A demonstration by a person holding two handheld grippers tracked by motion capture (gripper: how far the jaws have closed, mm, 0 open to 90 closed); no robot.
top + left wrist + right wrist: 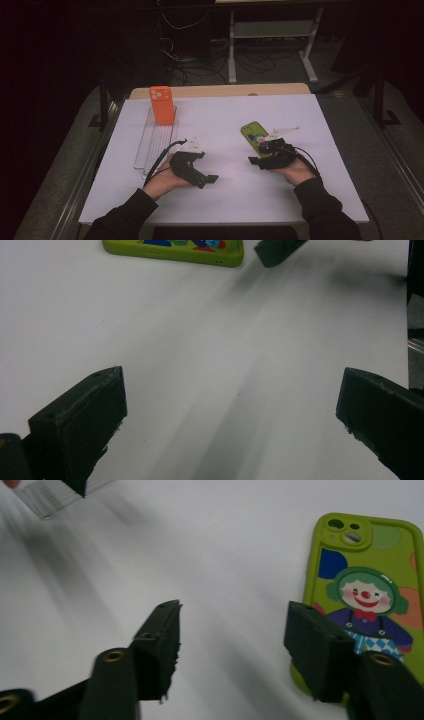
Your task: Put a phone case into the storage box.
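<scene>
A green phone case (252, 134) with a cartoon clown on it lies flat on the white table top (225, 120), right of the middle. My right gripper (252, 160) sits just in front of it, held in the person's right hand. In the right gripper view its jaws (232, 620) stand open over bare table, and the green case (370, 570) lies partly behind the right-hand jaw. My left gripper (212, 178) rests low at the centre left, pointing right. In its own view the left gripper (232, 395) is wide open with nothing between the jaws, and the green case (175, 249) lies ahead.
An orange phone case (161, 105) stands upright at the far end of a clear ribbed rack (152, 145) on the table's left side. A corner of that rack (50, 497) shows in the right gripper view. Dark floor, cables and a white stand lie beyond the table.
</scene>
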